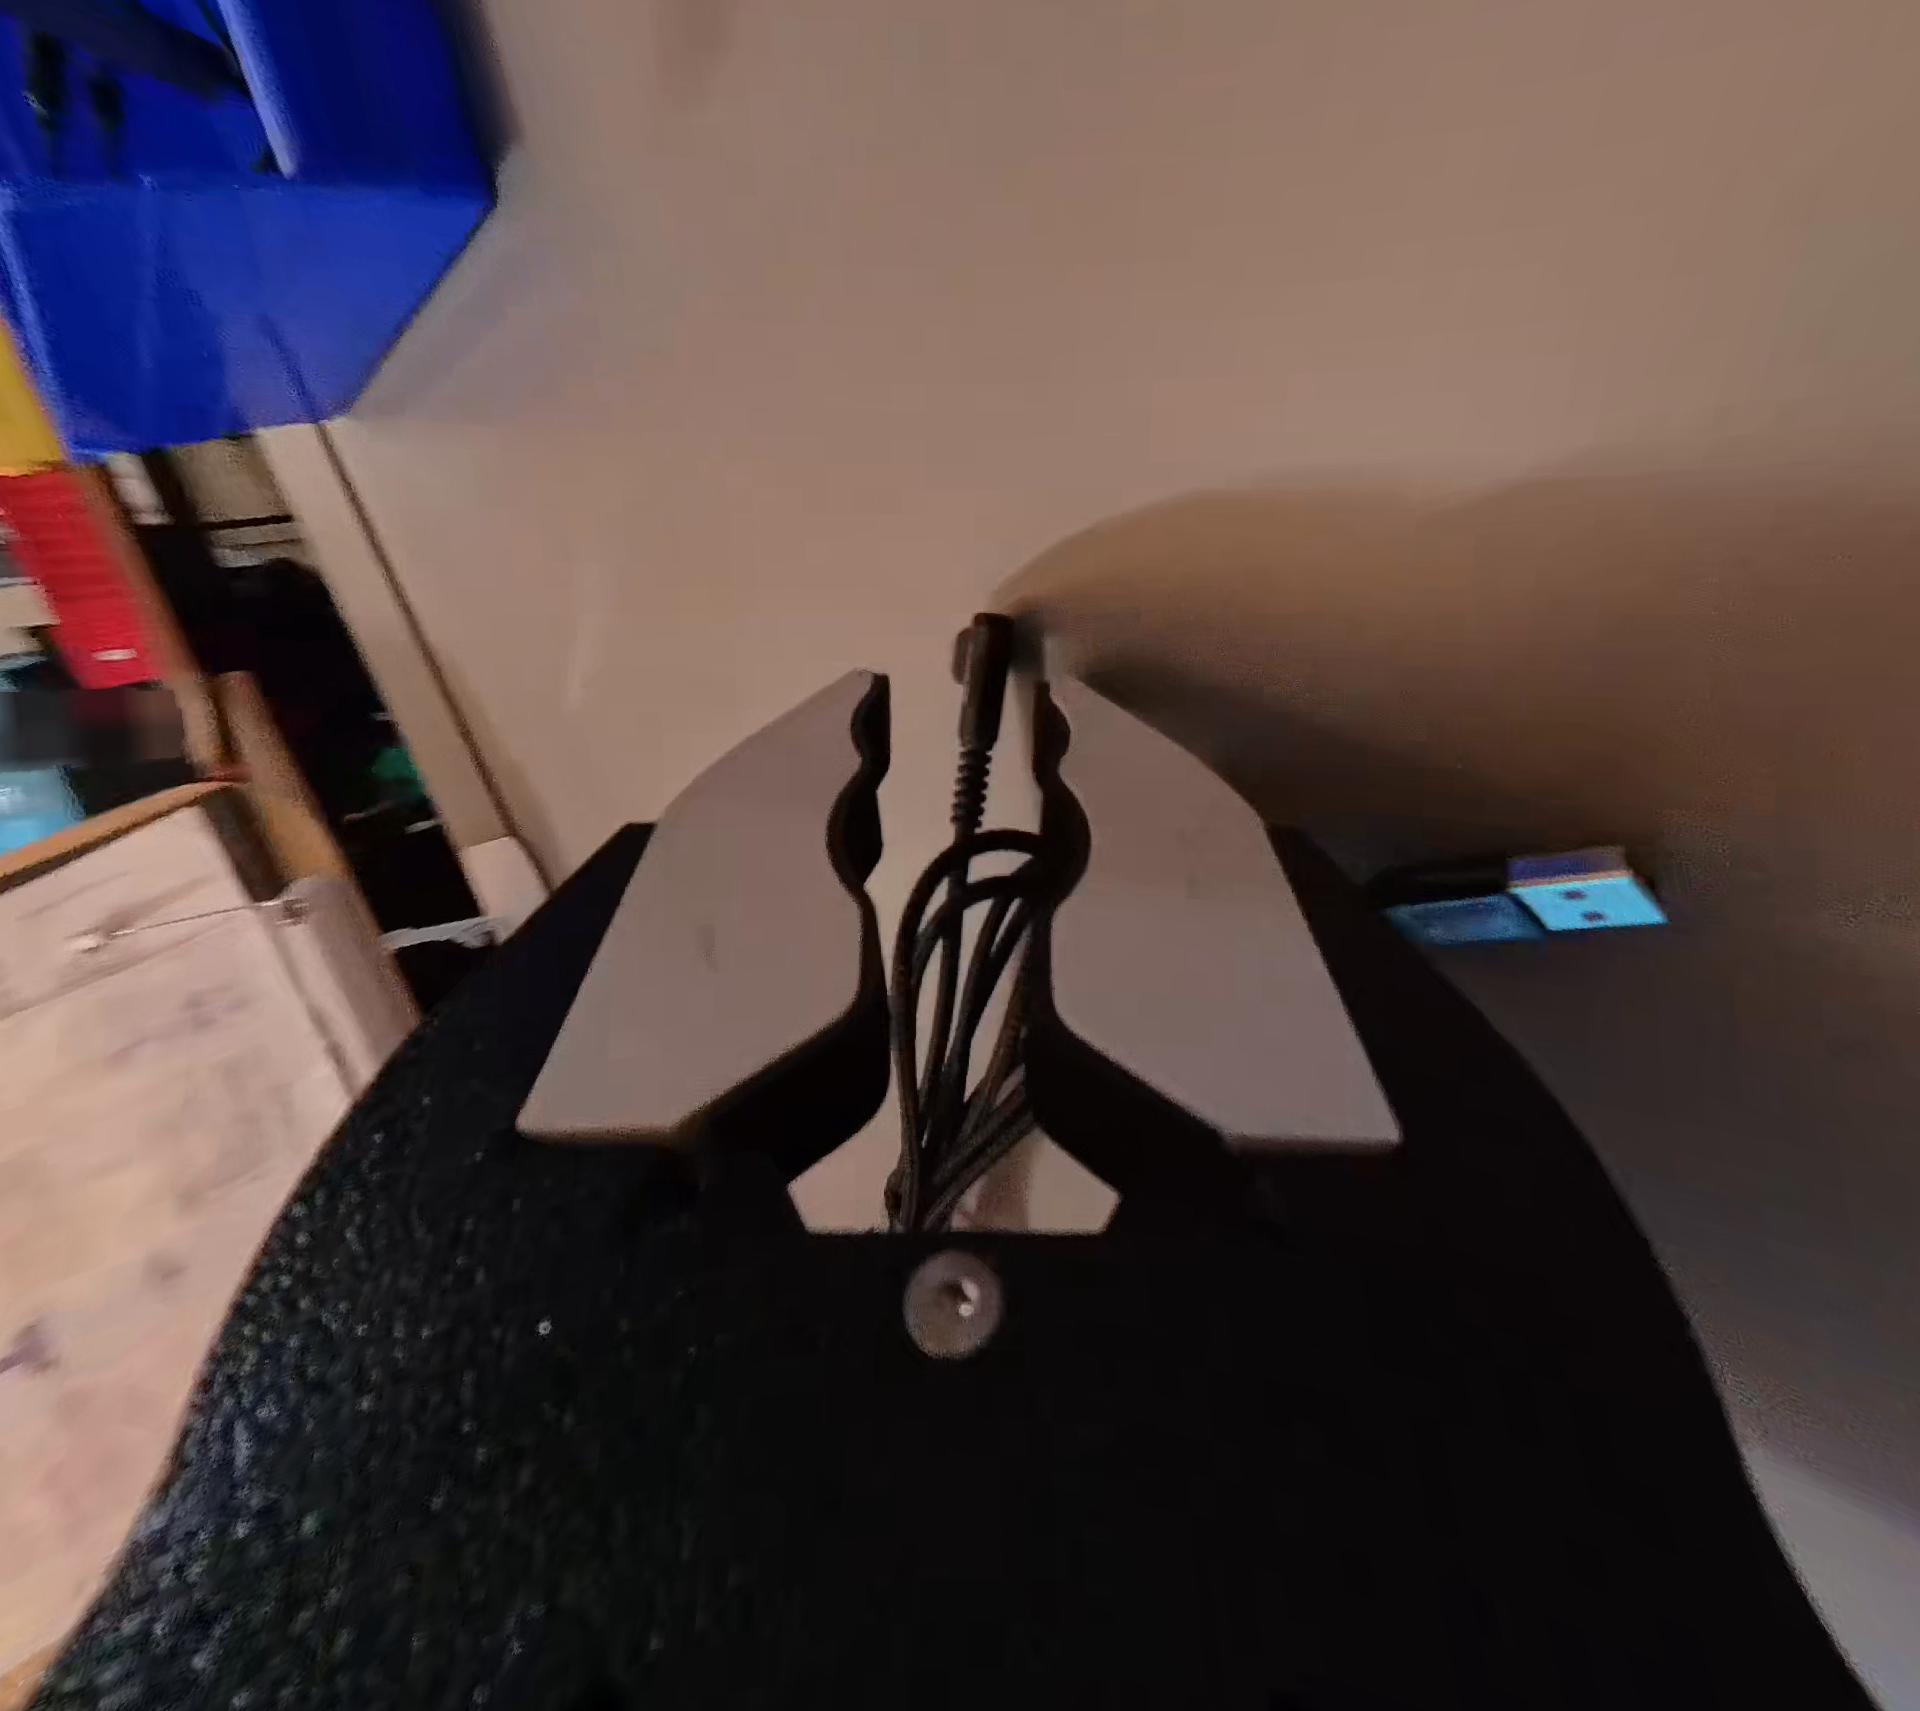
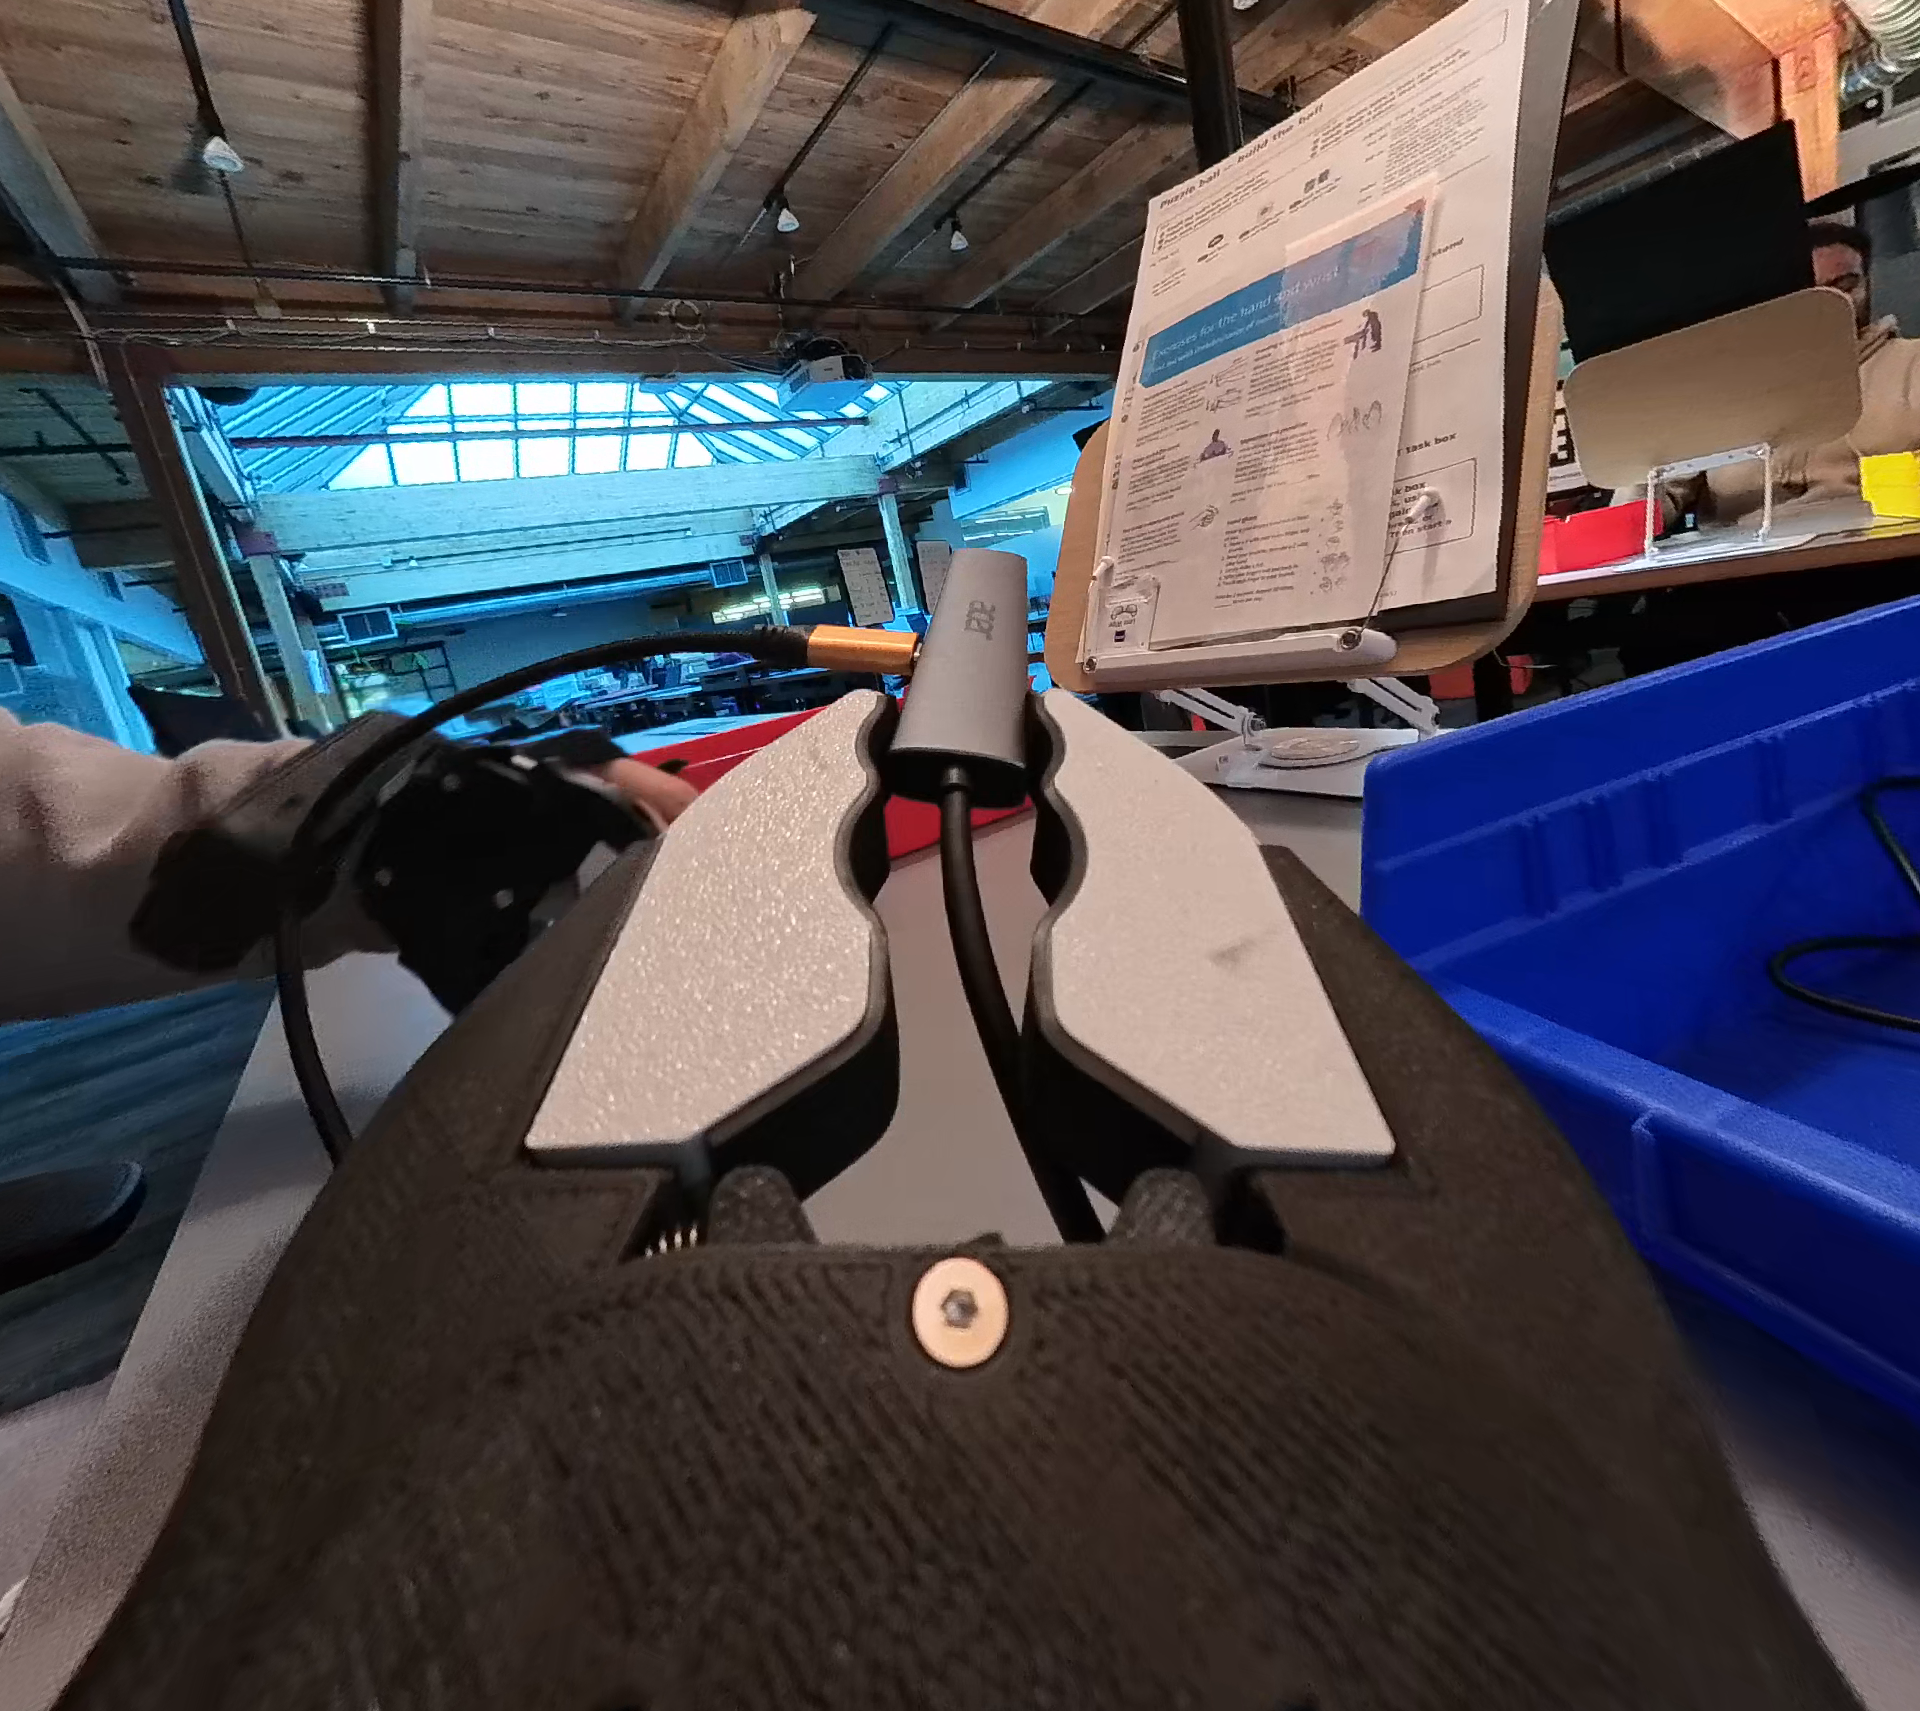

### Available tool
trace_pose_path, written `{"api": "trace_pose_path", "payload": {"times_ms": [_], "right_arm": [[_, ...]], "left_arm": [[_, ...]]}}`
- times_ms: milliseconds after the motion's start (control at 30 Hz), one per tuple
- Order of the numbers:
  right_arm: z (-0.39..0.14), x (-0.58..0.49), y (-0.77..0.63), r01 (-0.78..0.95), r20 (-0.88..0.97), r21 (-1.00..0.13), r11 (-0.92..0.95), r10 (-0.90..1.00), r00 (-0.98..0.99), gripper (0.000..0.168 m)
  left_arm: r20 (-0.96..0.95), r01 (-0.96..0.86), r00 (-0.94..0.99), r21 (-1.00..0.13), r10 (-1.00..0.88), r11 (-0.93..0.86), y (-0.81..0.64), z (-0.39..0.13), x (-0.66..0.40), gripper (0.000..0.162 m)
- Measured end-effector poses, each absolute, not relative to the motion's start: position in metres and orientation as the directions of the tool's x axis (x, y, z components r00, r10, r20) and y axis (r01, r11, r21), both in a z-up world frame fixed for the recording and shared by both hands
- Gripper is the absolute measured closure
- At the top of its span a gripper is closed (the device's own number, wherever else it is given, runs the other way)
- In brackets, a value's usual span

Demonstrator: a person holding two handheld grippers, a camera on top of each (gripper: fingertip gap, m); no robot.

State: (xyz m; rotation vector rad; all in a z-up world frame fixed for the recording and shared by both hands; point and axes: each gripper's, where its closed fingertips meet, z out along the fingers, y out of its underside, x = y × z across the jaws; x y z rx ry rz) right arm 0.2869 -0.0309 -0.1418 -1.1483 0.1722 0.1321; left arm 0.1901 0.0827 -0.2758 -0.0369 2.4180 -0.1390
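In the left wrist view my left gripper [image 1: 966, 695] stands over a beige table [image 1: 1039, 207], its jaws close together around a bundle of thin black cable [image 1: 966, 986]. The bundle's black barrel plug [image 1: 979, 674] sticks out past the fingertips. A USB plug with a blue insert [image 1: 1558, 903] is just right of the gripper. My right gripper [image 2: 961, 705] is shut on a grey USB hub [image 2: 961, 653] and holds it upright. The hub's own black lead [image 2: 966, 913] runs back between the fingers. An orange-sleeved plug [image 2: 862, 648] sits in the hub's left side. Its black cable [image 2: 468, 705] arcs left.
A blue bin [image 2: 1610, 882] with black cables in it stands at the right, and shows at the upper left in the left wrist view [image 1: 239, 290]. A document stand with papers [image 2: 1320, 414] and a red tray [image 2: 727, 747] stand behind. A sleeved arm holds the other gripper [image 2: 468, 840] at the left.
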Motion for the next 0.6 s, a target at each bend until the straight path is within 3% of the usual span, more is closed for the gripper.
{"api": "trace_pose_path", "payload": {"times_ms": [167,333,600], "right_arm": [[-0.142,0.287,-0.031,-0.195,-0.205,-0.894,0.404,0.018,0.979,0.145],[-0.142,0.287,-0.032,-0.194,-0.205,-0.892,0.408,0.017,0.979,0.145],[-0.142,0.285,-0.03,-0.184,-0.191,-0.9,0.394,0.022,0.981,0.145]], "left_arm": [[-0.797,0.051,-0.598,0.065,0.083,0.997,0.087,-0.281,0.194,0.143],[-0.817,0.049,-0.571,0.068,0.084,0.996,0.081,-0.283,0.2,0.151],[-0.792,0.001,-0.606,0.092,0.074,0.996,0.084,-0.281,0.209,0.146]]}}
